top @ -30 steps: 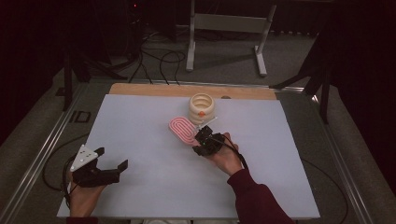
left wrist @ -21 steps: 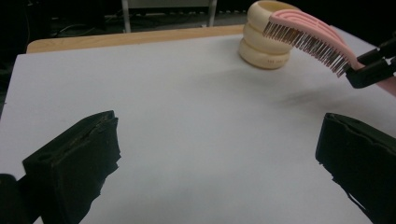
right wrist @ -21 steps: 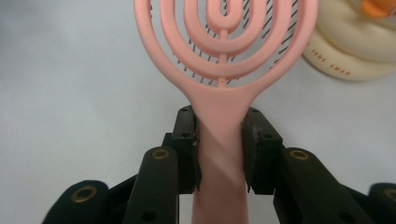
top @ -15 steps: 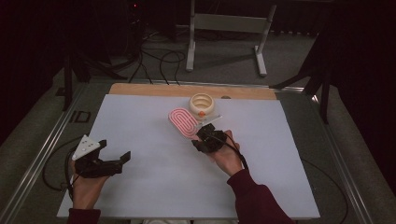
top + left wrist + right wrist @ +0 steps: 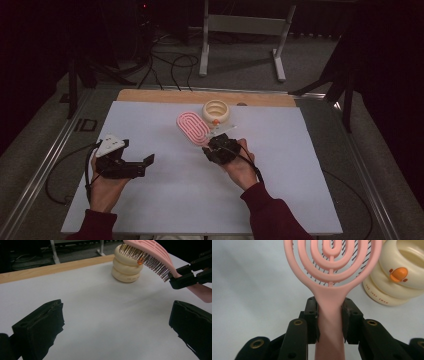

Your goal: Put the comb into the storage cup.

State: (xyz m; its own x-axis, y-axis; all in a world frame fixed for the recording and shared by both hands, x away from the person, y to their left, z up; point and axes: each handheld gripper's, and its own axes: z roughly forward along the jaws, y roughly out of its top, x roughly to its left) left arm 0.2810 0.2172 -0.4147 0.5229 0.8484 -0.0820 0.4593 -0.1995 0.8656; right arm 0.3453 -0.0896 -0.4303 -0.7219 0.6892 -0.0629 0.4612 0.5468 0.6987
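Pink plastic vented hairbrush [image 5: 332, 270] is clenched at its handle neck in my right gripper [image 5: 330, 317], head lifted over the white tabletop [image 5: 150, 200] just beside the cream ringed plastic cup [image 5: 216, 111]. It looks light and stiff; the smooth handle could twist, so gripping the narrow neck below the head seems right, and the bristles flex. My left gripper [image 5: 142, 162] has its jaws spread, holding nothing. Since a second ago it has moved up and in towards the brush; the right barely shifted.
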